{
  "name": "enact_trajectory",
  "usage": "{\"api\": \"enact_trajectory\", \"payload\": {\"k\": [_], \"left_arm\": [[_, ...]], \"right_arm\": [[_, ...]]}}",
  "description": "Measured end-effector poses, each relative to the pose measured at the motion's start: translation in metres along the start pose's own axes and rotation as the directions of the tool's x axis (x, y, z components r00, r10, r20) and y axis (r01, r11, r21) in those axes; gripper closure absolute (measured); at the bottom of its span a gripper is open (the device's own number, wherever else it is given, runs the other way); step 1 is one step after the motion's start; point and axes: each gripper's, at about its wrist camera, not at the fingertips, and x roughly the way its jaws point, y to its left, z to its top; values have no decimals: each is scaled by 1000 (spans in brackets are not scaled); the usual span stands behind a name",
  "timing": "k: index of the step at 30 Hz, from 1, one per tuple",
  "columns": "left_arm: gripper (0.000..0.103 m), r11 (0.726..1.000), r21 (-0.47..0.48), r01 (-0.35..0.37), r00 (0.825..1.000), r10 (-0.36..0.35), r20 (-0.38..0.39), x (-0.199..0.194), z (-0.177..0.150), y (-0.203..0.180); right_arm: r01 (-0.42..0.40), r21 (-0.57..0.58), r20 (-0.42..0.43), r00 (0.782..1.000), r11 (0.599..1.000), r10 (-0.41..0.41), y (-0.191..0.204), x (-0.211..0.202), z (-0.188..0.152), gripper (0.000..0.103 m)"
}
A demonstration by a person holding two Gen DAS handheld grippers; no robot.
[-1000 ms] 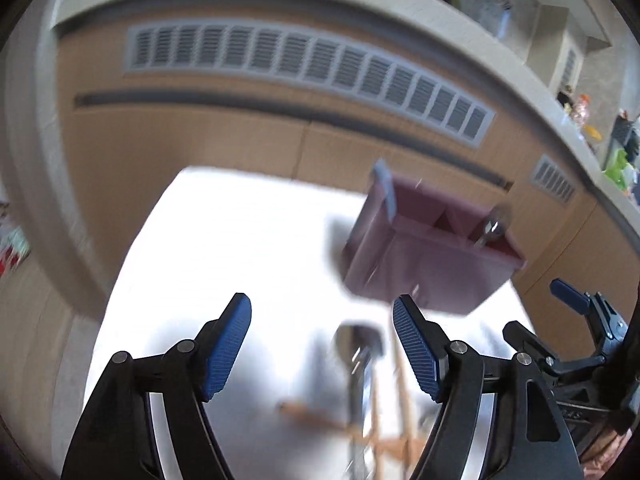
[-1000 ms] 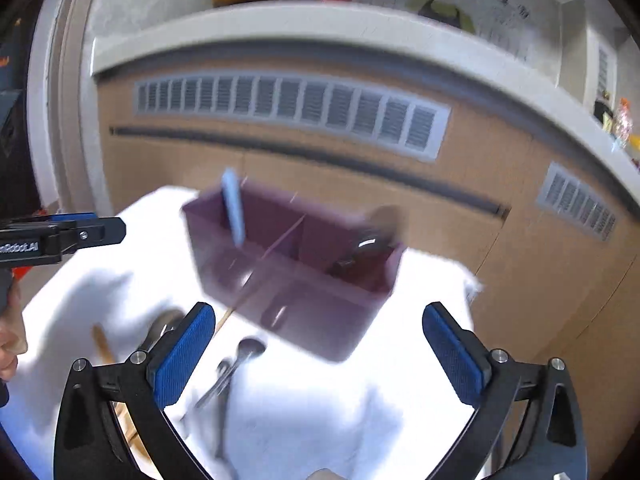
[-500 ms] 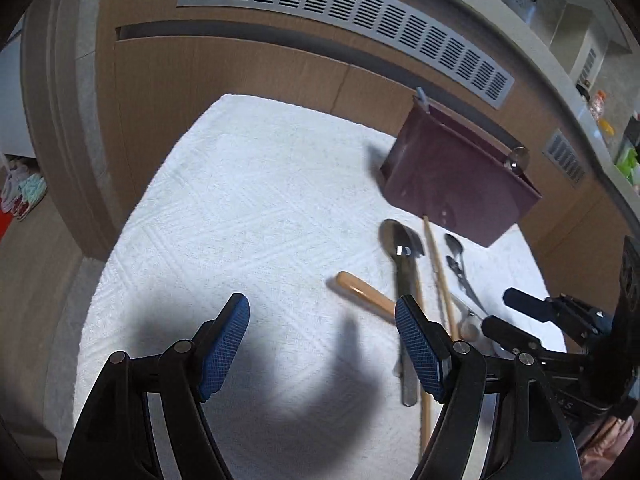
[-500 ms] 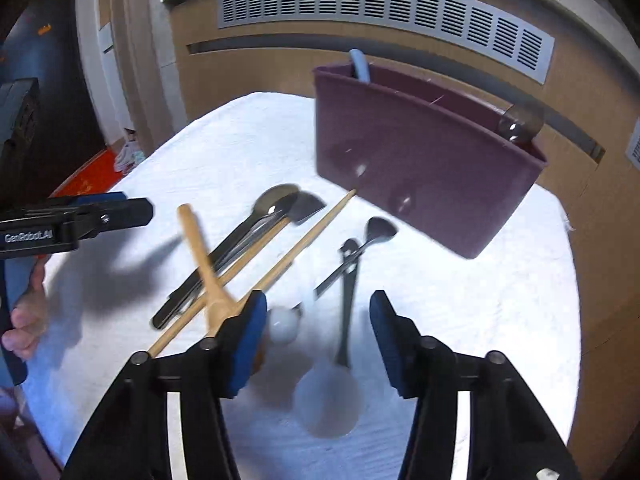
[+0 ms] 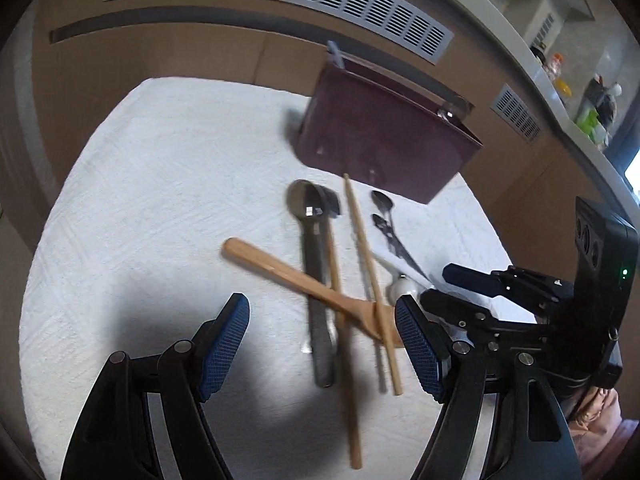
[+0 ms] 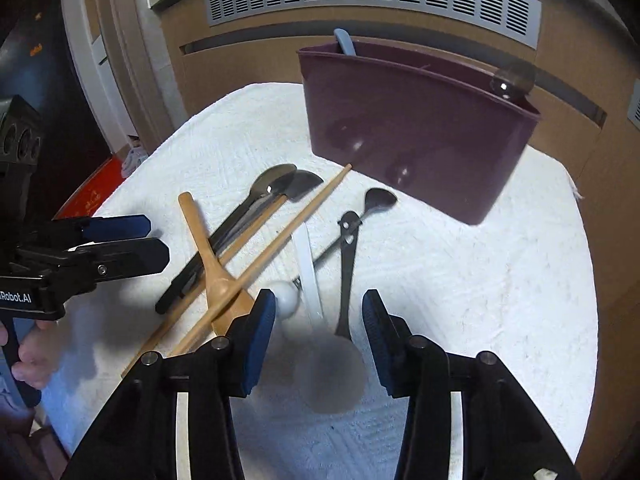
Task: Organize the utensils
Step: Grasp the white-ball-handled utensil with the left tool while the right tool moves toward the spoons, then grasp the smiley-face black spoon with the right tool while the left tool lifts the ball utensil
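A desk (image 6: 500,280) covered with a white textured cloth carries a scatter of utensils in front of a dark purple holder (image 6: 416,128). The holder stands near the far edge of the desk; a pale blue handle (image 6: 345,42) sticks up at its left end and a shiny spoon bowl (image 6: 512,80) shows above its right end.

On the cloth in front of the holder lie a wooden spoon (image 6: 208,260), crossed by a pair of wooden chopsticks (image 6: 276,240), with a large metal spoon (image 6: 256,204) and a dark spatula (image 6: 300,186) beside them to the left. Further right lie a white spoon (image 6: 308,268), a black slotted utensil (image 6: 347,256) and a small dark spoon (image 6: 378,200).

The right hand-held gripper (image 6: 318,316) hangs low over the cloth with its jaws closing to a narrow gap; the handles of the white spoon and the black utensil lie in the gap between its blue pads (image 6: 262,320), which do not yet press on either one.

The left hand-held gripper (image 5: 322,344) stands wide, empty, above the handle ends of the metal spoon and the chopsticks. In the right wrist view it appears from the side at the left edge, with the person's fingers (image 6: 30,360) around its grip.
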Motion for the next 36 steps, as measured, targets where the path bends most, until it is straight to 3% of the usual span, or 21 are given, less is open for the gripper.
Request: {"api": "enact_trajectory", "payload": {"k": [1, 3, 6, 10, 14, 16, 19, 22, 23, 25, 26, 27, 30, 36], "left_arm": [[30, 1000, 20, -7, 1000, 7, 6, 1, 1, -6], [44, 997, 72, -21, 1000, 20, 9, 4, 1, -21], [59, 987, 162, -10, 1000, 11, -7, 9, -3, -46], [60, 957, 289, -16, 999, 23, -23, 22, -11, -78], [61, 919, 369, -141, 988, 155, -10, 44, -10, -98], [61, 919, 361, -159, 985, 171, -1, 50, -8, -99], [61, 920, 363, -149, 987, 161, -1, 55, -6, -101], [80, 916, 366, -166, 985, 171, 17, 58, -7, -100], [81, 918, 363, -162, 986, 166, 19, 58, -6, -98], [81, 922, 354, -157, 987, 156, 31, 51, -4, -95], [81, 922, 352, -161, 987, 155, 46, 46, -3, -94], [81, 922, 349, -166, 986, 153, 66, 40, -2, -93], [81, 931, 323, -170, 983, 134, 129, 16, 2, -88], [82, 938, 294, -185, 968, 121, 220, -25, 15, -77]], "right_arm": [[8, 7, -1, 1000, 1000, -8, -1, -1, -3, 67], [20, 30, -8, 1000, 999, -19, -6, -2, -9, 78], [44, 72, 1, 999, 996, -45, -14, -7, -16, 85], [84, 119, 14, 996, 989, -86, -27, -18, -28, 85], [85, 150, 20, 996, 985, -89, -35, -27, -39, 85], [95, 156, 38, 994, 983, -102, -37, -34, -42, 84], [127, 162, 53, 989, 979, -138, -40, -41, -42, 78], [167, 179, 62, 982, 969, -181, -45, -47, -45, 69], [171, 180, 69, 980, 969, -186, -45, -51, -46, 67], [185, 170, 86, 976, 968, -202, -43, -57, -47, 51], [202, 165, 97, 971, 965, -219, -42, -60, -47, 36], [222, 161, 108, 964, 962, -241, -41, -63, -47, 27], [257, 156, 121, 953, 954, -277, -41, -66, -44, 19], [202, 223, 101, 968, 954, -229, -53, -60, -43, 9]]}}
